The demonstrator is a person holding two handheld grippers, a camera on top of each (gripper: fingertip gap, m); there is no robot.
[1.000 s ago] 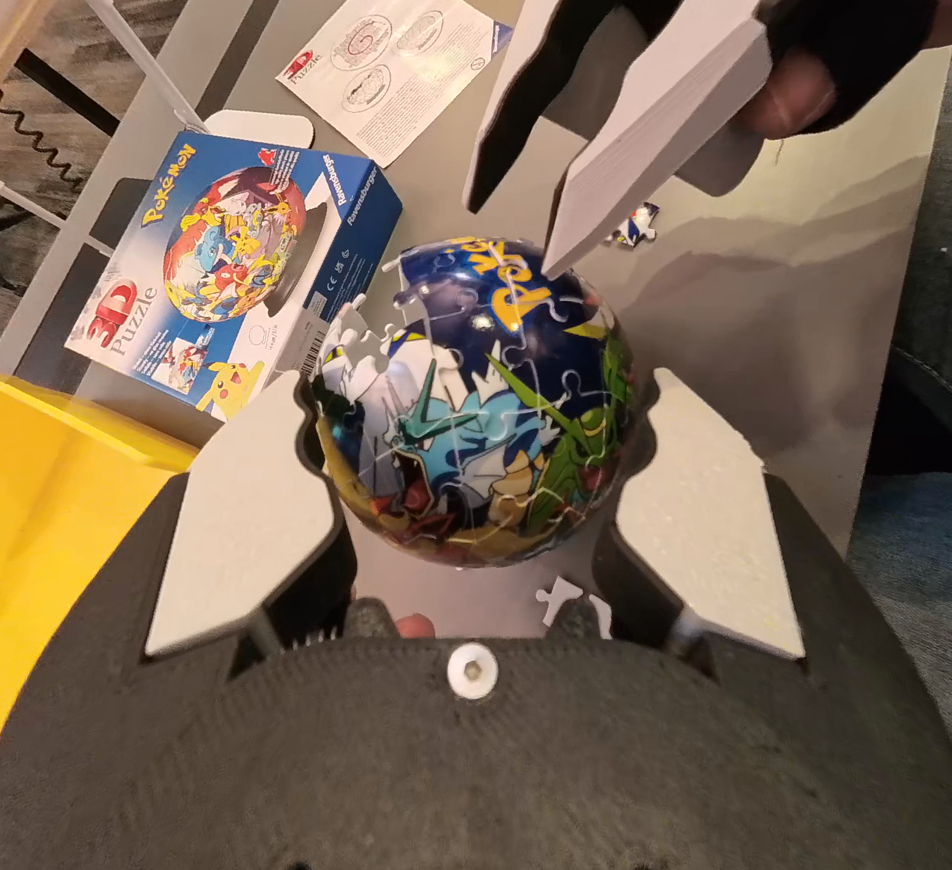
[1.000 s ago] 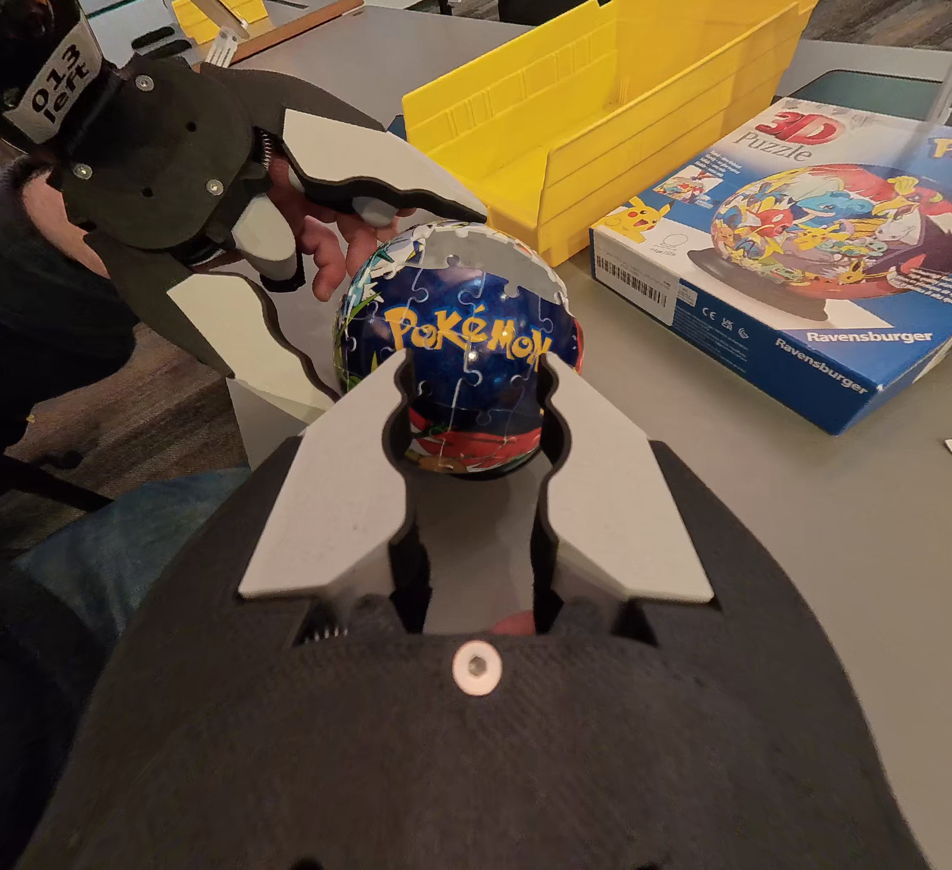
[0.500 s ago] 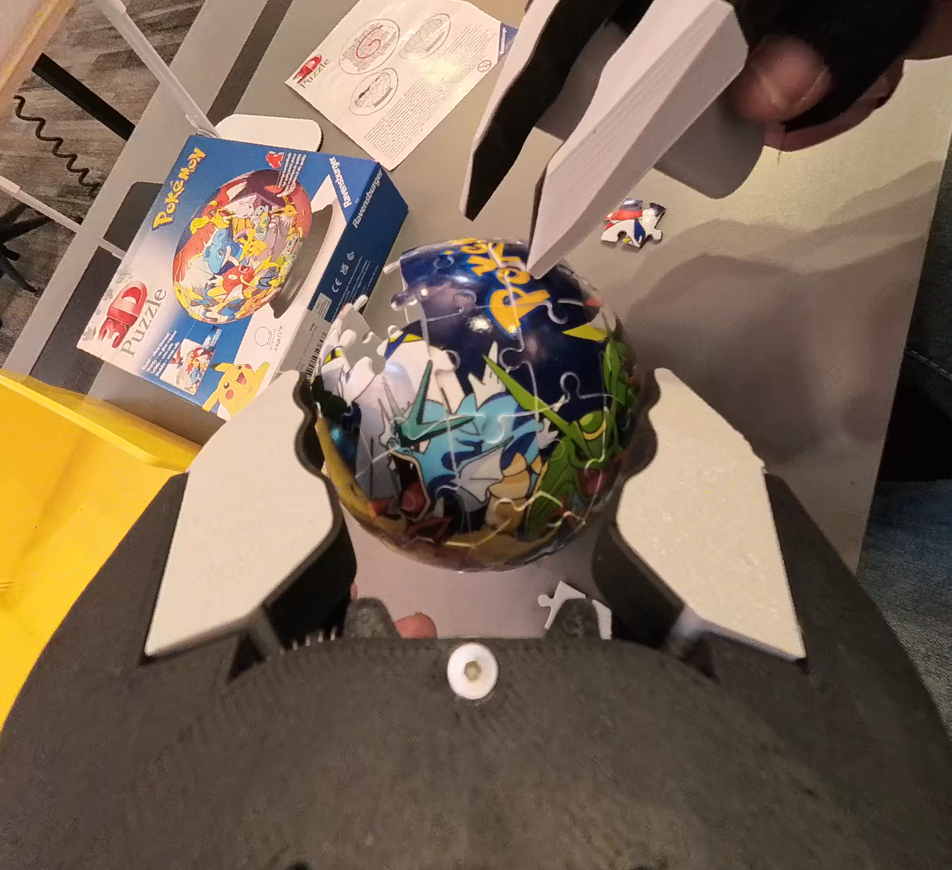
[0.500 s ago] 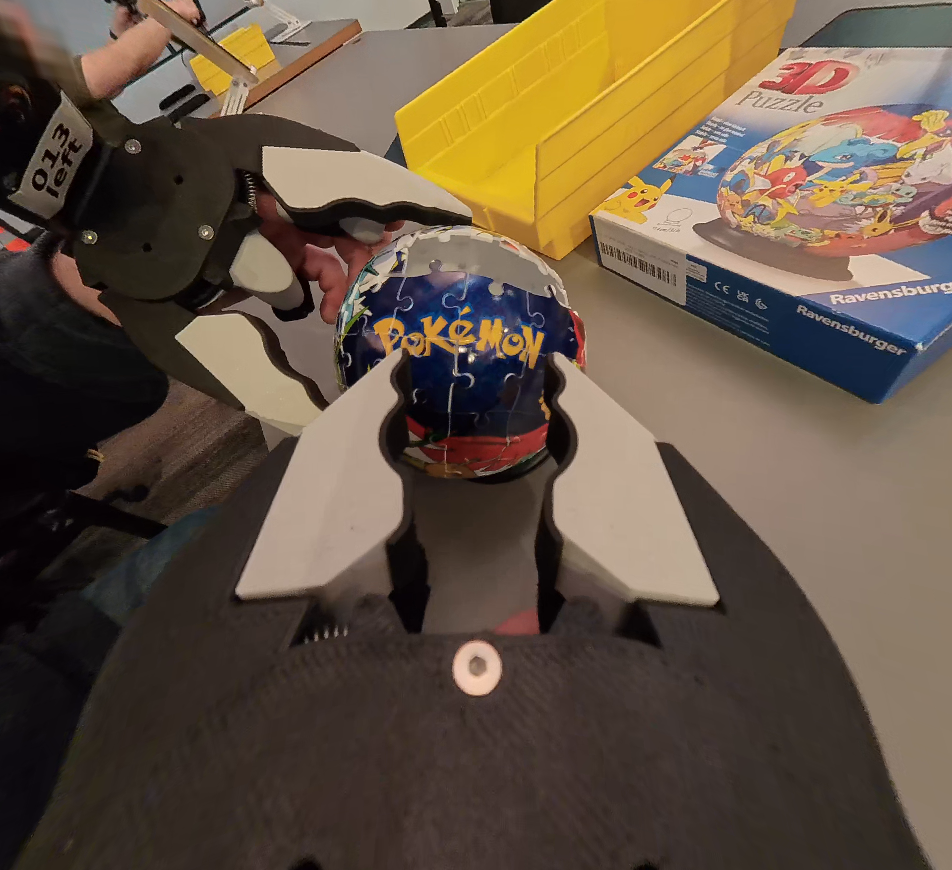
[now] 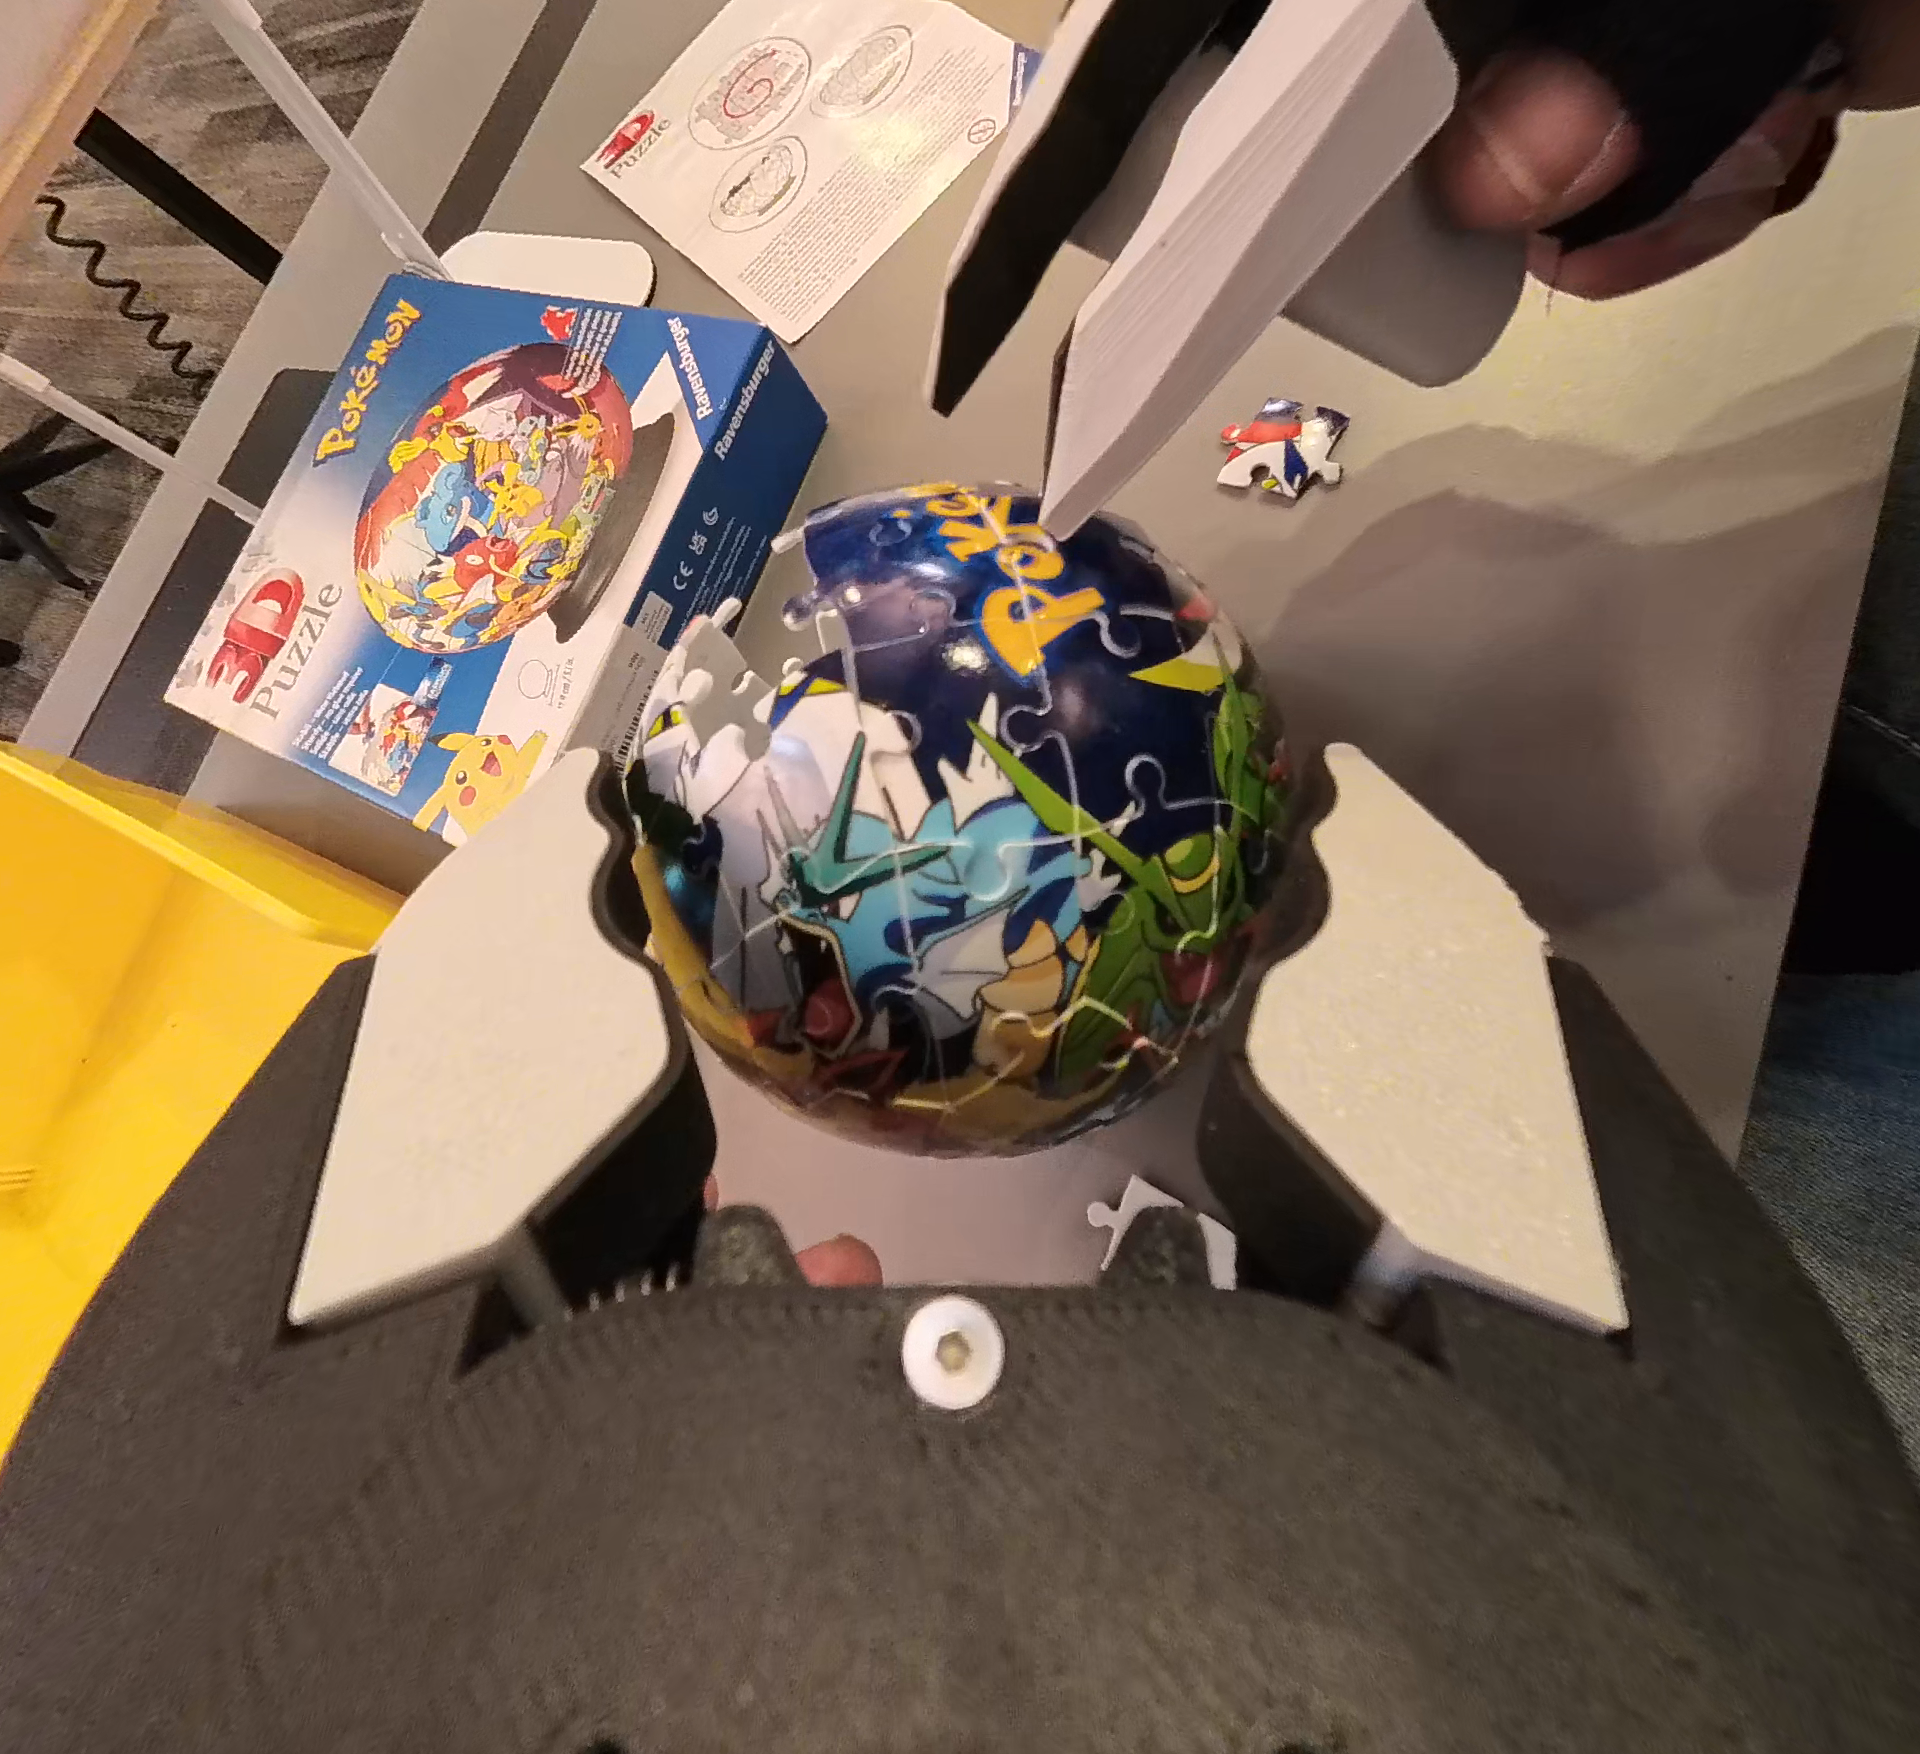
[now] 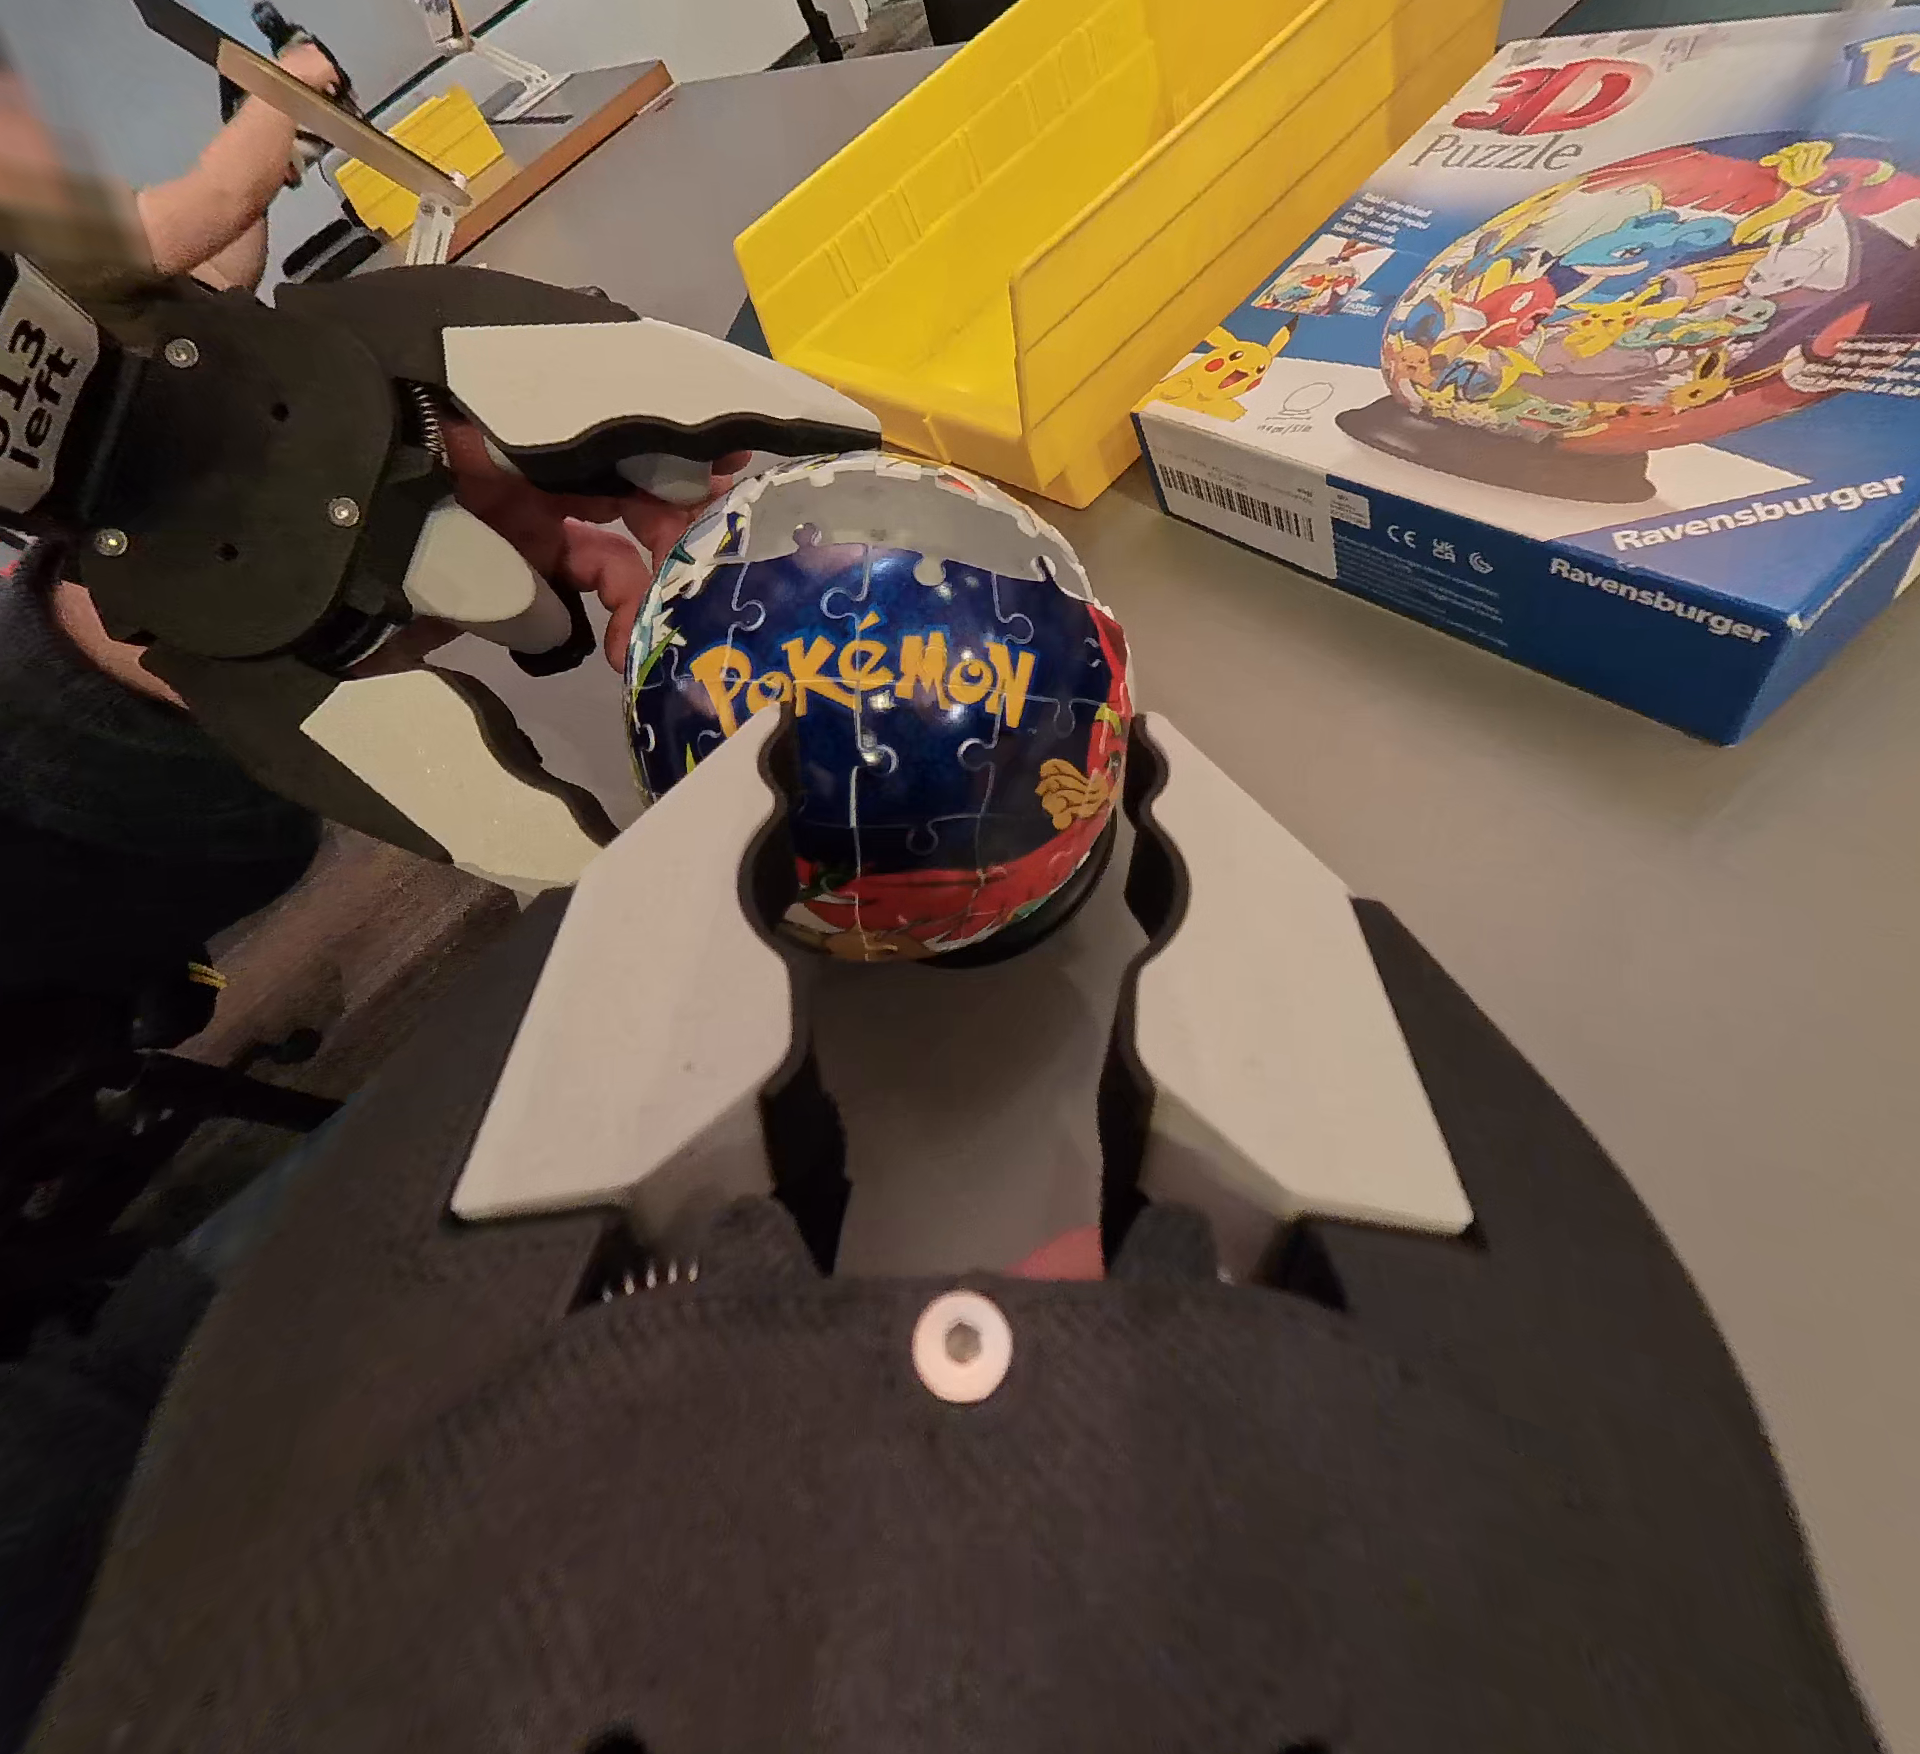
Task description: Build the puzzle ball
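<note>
The puzzle ball [image 5: 956, 821] is a glossy printed sphere with a dark blue top. It sits on a black stand on the grey table [image 5: 1558, 769]. An unfilled patch near its top shows white [image 6: 883, 509]. My left gripper [image 5: 966, 769] is open wide, its jaws flanking the ball on both sides. In the right wrist view the ball [image 6: 883, 717] stands just beyond my right gripper [image 6: 956, 738], which is partly open and empty. In the left wrist view one of its fingertips [image 5: 1060, 499] rests on the ball's top. A loose piece [image 5: 1283, 457] lies on the table behind the ball.
The blue puzzle box [image 5: 499, 561] lies left of the ball, also in the right wrist view [image 6: 1558, 457]. A yellow bin [image 6: 1091, 198] stands beside it. An instruction sheet [image 5: 821, 135] lies farther back. A white piece [image 5: 1132, 1205] lies under my left gripper. The table edge is close on the right. The grippers' ends are close to 5 cm from one another. Left tips and right tips are each some 12 cm from the loose piece [image 5: 1283, 457].
Both views have shifted slightly. The right gripper's fingertip stays on the ball's top. The ball and the left gripper's jaws keep their places.
</note>
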